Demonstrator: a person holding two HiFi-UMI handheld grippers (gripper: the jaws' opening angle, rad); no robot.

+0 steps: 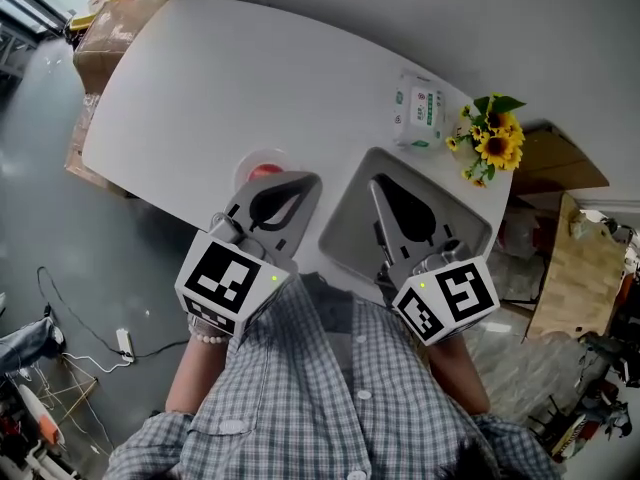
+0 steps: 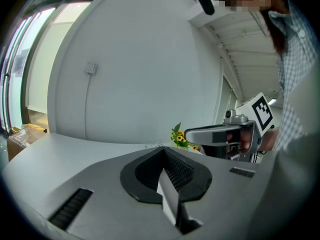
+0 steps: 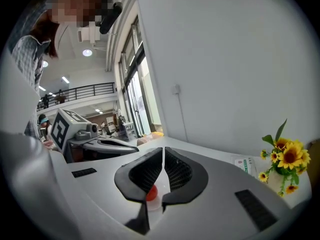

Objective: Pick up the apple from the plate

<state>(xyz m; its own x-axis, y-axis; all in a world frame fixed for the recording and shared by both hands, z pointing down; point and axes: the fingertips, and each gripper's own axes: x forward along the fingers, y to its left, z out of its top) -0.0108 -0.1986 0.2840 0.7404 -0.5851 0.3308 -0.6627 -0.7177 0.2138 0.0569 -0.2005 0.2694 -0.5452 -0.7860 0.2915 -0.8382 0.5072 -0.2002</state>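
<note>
A red apple [image 1: 264,172] lies on a small pale plate [image 1: 247,158] near the front edge of the white table [image 1: 220,78]. My left gripper [image 1: 311,180] hangs just over and to the right of the plate, hiding part of the apple; its jaws are shut with nothing between them [image 2: 163,152]. My right gripper [image 1: 375,182] is held further right, jaws also shut and empty [image 3: 163,152]. In the right gripper view the apple [image 3: 151,193] and the plate [image 3: 156,204] show through the hollow below the shut tips, well beyond them.
A tissue pack [image 1: 418,116] and a small vase of sunflowers [image 1: 490,140] stand at the table's back right. Cardboard boxes [image 1: 105,33] sit past the table's far left end. A wooden piece [image 1: 565,268] stands on the floor at the right.
</note>
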